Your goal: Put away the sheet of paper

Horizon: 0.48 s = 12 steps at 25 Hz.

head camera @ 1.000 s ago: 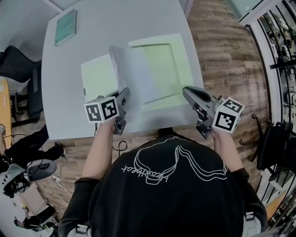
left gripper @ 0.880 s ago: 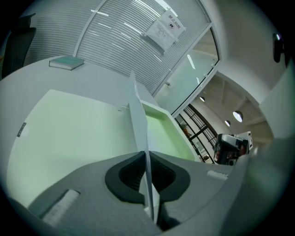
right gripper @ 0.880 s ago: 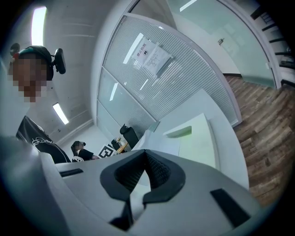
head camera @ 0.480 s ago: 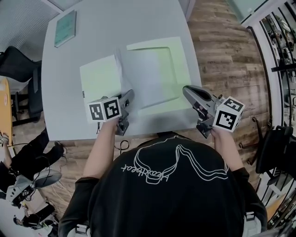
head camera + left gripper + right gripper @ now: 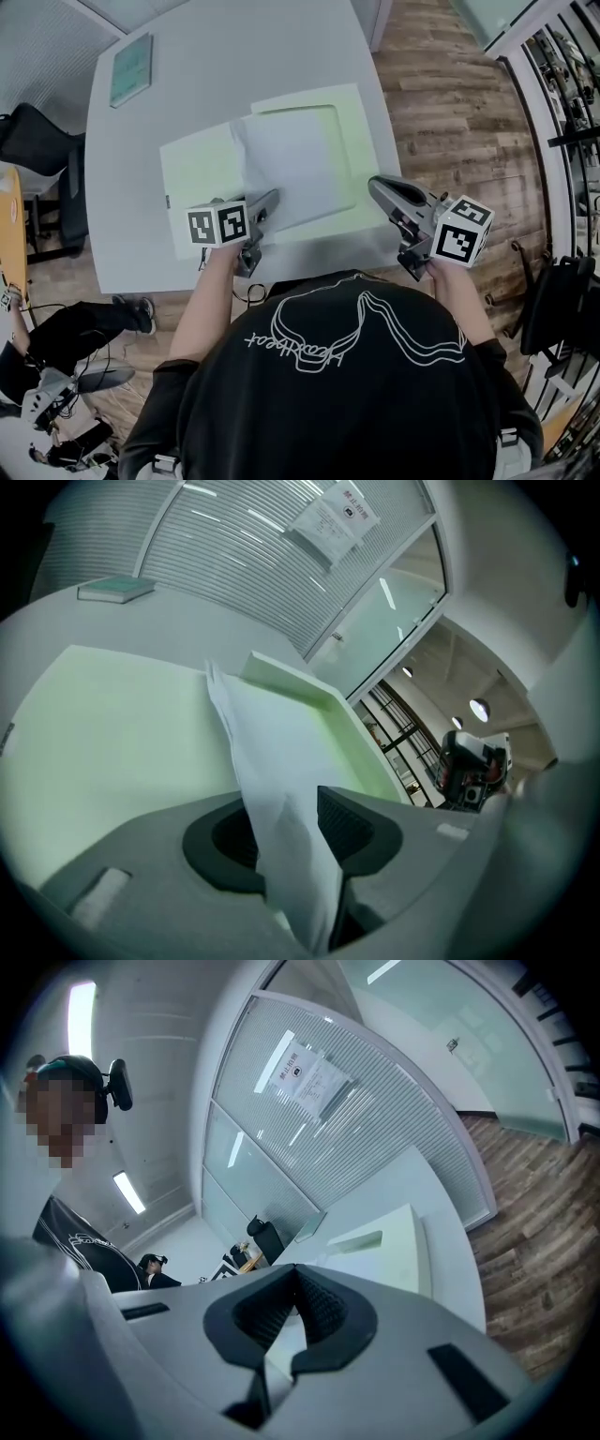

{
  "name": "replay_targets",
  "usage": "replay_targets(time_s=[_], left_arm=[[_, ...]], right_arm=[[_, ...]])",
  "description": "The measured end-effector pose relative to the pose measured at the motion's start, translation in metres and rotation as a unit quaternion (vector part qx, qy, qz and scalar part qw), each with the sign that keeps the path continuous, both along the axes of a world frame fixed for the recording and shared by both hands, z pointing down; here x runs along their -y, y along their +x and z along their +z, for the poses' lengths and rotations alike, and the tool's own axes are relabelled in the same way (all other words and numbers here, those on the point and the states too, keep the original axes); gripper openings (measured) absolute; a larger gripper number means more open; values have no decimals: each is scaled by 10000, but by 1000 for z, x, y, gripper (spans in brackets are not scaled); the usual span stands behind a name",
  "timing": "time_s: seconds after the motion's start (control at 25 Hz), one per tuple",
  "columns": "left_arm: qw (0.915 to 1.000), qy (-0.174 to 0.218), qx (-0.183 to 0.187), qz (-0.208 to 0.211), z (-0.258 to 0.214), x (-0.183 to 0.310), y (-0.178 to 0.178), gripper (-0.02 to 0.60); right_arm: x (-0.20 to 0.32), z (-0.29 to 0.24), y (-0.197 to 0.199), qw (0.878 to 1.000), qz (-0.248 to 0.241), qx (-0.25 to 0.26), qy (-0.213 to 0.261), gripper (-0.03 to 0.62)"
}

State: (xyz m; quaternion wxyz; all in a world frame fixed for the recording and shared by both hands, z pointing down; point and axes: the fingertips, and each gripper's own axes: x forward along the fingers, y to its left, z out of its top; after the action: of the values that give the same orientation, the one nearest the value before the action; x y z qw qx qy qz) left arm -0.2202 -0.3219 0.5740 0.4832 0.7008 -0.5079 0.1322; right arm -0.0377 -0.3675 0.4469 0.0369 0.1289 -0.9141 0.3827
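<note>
**Sheet lying in the green tray, left jaws slack around its corner**

Container first. A shallow pale green tray (image 5: 364, 131) sits on the grey-white table (image 5: 216, 47), right of centre. It has a low raised rim, squared corners and a matte surface. Touching its left side is a flat pale green panel (image 5: 199, 173) of the same colour (I can't tell whether the two are joined).

Contents: the sheet of paper (image 5: 295, 169) is white, thin and rectangular, and it covers most of the tray floor. Its left edge overlaps onto the panel. In my left gripper view that edge isn't flat. It stands up in a soft, slightly creased ridge running away from the jaws toward the tray's far-left corner.

Left gripper (image 5: 270, 199): it is at the sheet's near-left corner, pointing down at the table. Its jaws have just been opening. They stand apart with the corner of the sheet loose between the dark ribbed pads, and I see no pad pressing on it.

Right gripper (image 5: 377, 187): it is over the near-right part of the table, just right of the tray and apart from it. Its own view shows the jaws drawn together, tips touching, empty.

Elsewhere, a thin teal book (image 5: 131, 68) lies flat at the table's far-left corner, well apart from the tray.
</note>
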Motion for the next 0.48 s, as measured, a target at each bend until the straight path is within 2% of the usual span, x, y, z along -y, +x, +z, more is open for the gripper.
replay_targets(time_s=[0.2,0.32,0.48], left_arm=[[9986,-7,514,-108,5,-1,-20,172],[9986,-42,522,-58,8,-1,-21,172],[9977,-104,577,339,12,0,-7,172]], right_arm=[[1,2,2,10000,24,-40,20,9],[2,4,3,10000,32,-62,1,9],[3,6,4,9999,62,-87,-19,9]])
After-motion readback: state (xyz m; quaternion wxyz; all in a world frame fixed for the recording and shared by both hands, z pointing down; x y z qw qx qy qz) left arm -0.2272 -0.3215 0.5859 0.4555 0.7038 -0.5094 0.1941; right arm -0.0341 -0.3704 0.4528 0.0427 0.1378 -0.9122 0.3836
